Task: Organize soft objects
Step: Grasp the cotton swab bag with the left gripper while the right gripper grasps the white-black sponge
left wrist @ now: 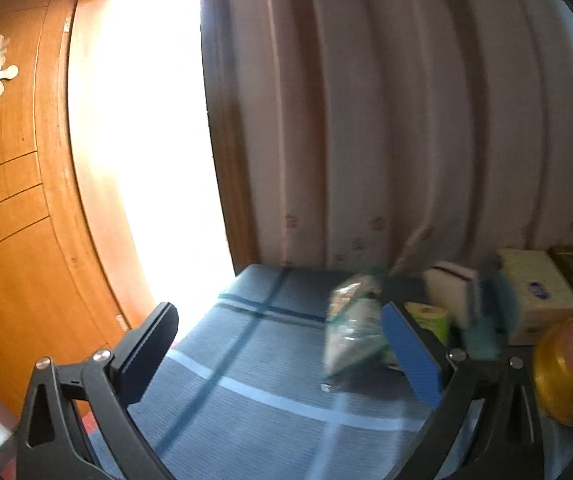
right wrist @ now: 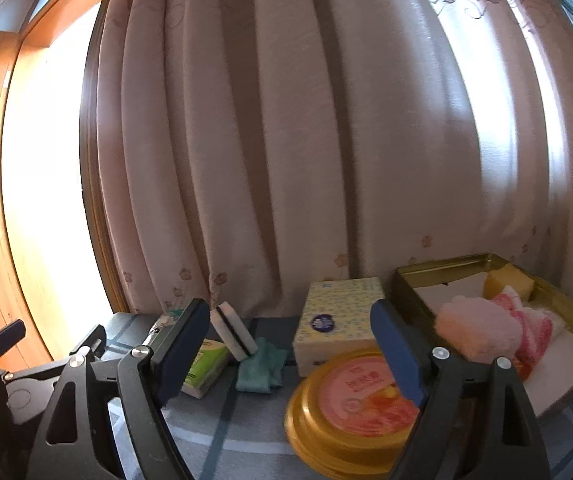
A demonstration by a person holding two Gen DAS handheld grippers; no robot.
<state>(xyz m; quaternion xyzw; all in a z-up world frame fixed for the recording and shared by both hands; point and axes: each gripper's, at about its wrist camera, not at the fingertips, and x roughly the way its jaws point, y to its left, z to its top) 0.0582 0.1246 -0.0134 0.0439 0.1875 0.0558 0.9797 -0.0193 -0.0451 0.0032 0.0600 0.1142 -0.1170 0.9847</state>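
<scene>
While both grippers stand above the blue checked cloth, the scene reads like this:

Right gripper (right wrist: 290, 356): its jaws are wide apart and nothing is between them; it hangs over the table, pointing toward the curtain.
Left gripper (left wrist: 282, 354): its jaws are also wide apart and empty; this view is blurred.
Round tin (right wrist: 350, 408): gold with a pink lid, it lies low between the right gripper's fingers and partly behind the right finger, not touched by the pads.
Tissue box (right wrist: 338, 320): white with small blue and yellow marks, it stands just behind the round tin, near the curtain.
Teal cloth (right wrist: 262, 368): crumpled on the table, to the left of the tissue box.
White sponge (right wrist: 234, 330): it has a dark stripe and leans tilted, its lower end touching the teal cloth.
Green tissue pack (right wrist: 202, 368): lies beside the left finger of the right gripper, partly hidden by it.
Plastic bag (left wrist: 350, 324): clear with green print, it lies on the cloth just to the left of the left gripper's right finger; what is in it I cannot tell.
Gold tray (right wrist: 410, 292): rectangular, at the right of the table; it holds a pink fluffy towel (right wrist: 474, 328), a pink and white cloth (right wrist: 534, 324) and a yellow sponge (right wrist: 510, 284).
Table cloth (left wrist: 246, 360): blue with light and dark lines.
Curtain (right wrist: 286, 140): pale pink, hanging behind the table.
Wooden door (left wrist: 10, 220): at the far left, beside a bright window.
</scene>
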